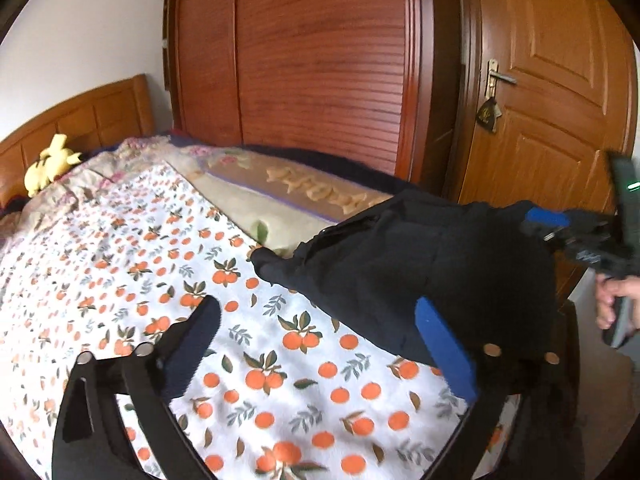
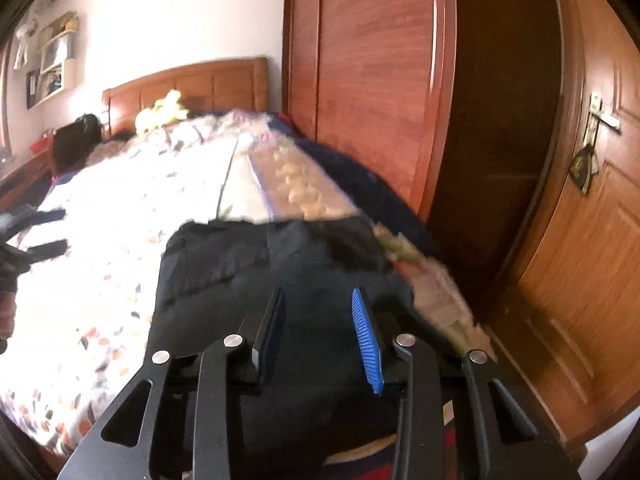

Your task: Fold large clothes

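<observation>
**Dark garment bunched at the foot corner of the bed, both pairs of fingers apart**

A dark navy garment [image 1: 420, 264] is seen lying in a rumpled heap on the bed, at the foot corner nearest the wardrobe [image 1: 320, 60] and the door [image 1: 552, 100]. It is spread over the orange-print bedspread [image 1: 140, 248], and its far edge reaches the beige blanket [image 1: 248, 196] that runs along the wardrobe side of the bed. One end of the cloth hangs over the bed's edge.

The left gripper [image 1: 316, 336] is held over the bedspread with its fingers [image 1: 444, 352] spread fully wide. Nothing is clamped between them: the left finger stands over the bare print, while the blue right finger lies against the near fold of the garment, and whether it presses on the cloth cannot be told.

The right gripper [image 2: 320, 332] is pointed down over the garment [image 2: 280, 280] from the foot of the bed. Its fingers [image 2: 366, 340] are partly open, with dark cloth seen below the gap between them; no pinch on the fabric is shown, though the view is blurred. In the left wrist view the same gripper [image 1: 560, 228] is seen at the far edge of the garment, a hand [image 1: 616, 300] on its handle.

A yellow plush toy [image 1: 50, 164] is seen by the headboard [image 1: 80, 116], well apart from the garment.
</observation>
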A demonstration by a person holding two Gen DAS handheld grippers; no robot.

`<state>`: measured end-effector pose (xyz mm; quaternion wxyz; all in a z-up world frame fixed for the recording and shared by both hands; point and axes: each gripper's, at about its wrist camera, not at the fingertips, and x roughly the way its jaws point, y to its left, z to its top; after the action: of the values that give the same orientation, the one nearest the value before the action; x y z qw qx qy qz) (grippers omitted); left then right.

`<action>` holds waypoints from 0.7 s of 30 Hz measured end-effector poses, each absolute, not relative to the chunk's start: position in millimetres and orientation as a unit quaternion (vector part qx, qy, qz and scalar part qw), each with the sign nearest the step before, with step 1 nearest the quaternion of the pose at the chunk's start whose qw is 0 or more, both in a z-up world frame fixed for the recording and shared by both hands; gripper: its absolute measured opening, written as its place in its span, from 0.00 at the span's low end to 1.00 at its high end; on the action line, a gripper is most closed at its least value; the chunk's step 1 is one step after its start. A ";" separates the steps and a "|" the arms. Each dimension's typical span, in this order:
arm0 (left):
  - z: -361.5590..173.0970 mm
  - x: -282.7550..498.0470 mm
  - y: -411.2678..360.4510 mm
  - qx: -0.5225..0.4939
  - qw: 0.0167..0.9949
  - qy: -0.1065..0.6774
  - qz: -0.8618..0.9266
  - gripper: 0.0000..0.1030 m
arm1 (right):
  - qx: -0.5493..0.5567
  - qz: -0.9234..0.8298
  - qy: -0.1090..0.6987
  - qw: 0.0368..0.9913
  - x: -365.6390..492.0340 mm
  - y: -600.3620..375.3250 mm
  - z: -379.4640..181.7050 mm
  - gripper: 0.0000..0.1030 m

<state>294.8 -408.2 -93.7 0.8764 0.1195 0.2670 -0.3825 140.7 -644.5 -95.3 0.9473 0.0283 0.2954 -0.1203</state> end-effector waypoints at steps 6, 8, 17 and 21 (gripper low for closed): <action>-72.5 259.1 -381.8 0.119 0.885 0.250 -0.374 0.98 | 0.060 -0.136 0.337 0.930 140.2 -661.2 -134.5 0.31; -67.3 249.4 -373.8 0.121 0.889 0.243 -0.368 0.98 | 0.064 -0.140 0.333 0.930 136.6 -660.4 -135.9 0.33; -46.8 210.4 -329.4 0.105 0.904 0.236 -0.340 0.98 | 0.050 -0.142 0.293 0.944 115.5 -618.7 -98.9 0.68; -38.5 189.8 -300.9 0.095 0.914 0.232 -0.319 0.98 | 0.041 -0.112 0.272 0.955 106.9 -575.7 -83.1 0.82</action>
<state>189.8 -300.9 -38.5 0.9139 0.0946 0.2322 -0.3192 106.9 -575.7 -83.1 0.9549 0.0405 0.2720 -0.1120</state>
